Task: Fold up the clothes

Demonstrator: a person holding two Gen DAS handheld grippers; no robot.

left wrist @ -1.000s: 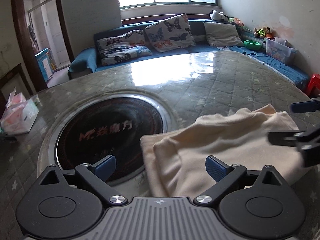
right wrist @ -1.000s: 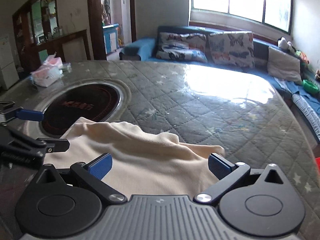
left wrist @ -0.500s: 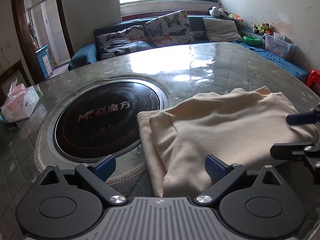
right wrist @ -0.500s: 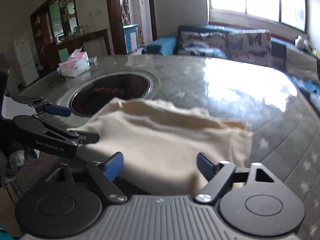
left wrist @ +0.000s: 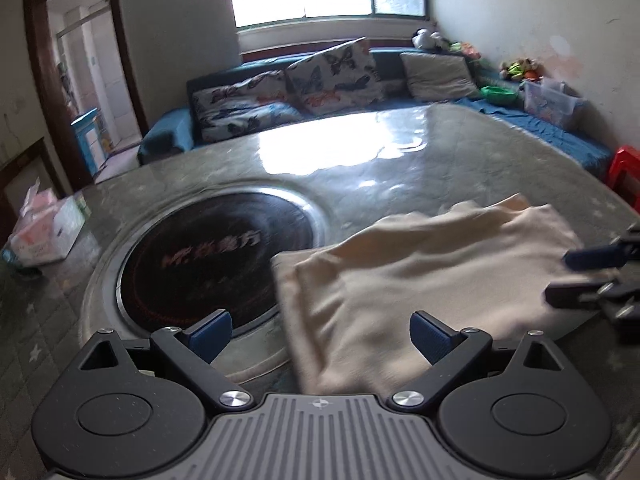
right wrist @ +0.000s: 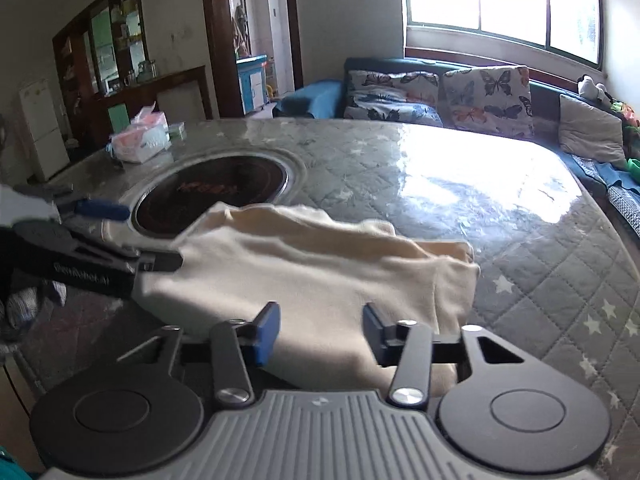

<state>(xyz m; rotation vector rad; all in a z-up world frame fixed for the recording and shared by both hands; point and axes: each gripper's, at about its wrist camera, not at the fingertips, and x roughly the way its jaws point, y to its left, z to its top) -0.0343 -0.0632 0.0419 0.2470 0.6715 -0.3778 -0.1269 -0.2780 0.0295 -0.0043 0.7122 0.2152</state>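
Note:
A folded cream garment (left wrist: 420, 276) lies on the round quilted table (left wrist: 360, 168), beside the dark inset hotplate (left wrist: 212, 256). My left gripper (left wrist: 320, 334) is wide open and empty, just in front of the garment's near left edge. The right gripper's fingers (left wrist: 592, 258) reach in over its right side. In the right wrist view the same garment (right wrist: 320, 264) lies ahead. My right gripper (right wrist: 320, 334) is partly closed, its pads apart, just above the near edge, holding nothing. The left gripper's fingers (right wrist: 104, 210) show at the left.
A tissue box (left wrist: 44, 232) sits at the table's left edge, also in the right wrist view (right wrist: 140, 140). A blue sofa with butterfly cushions (left wrist: 328, 76) runs behind the table. A red stool (left wrist: 624, 172) stands at the right. A wooden cabinet (right wrist: 120, 72) is at the back left.
My right gripper's fingers have narrowed from wide open to partly closed. Both grippers have pulled back and tilted over the garment. The garment has stayed in place.

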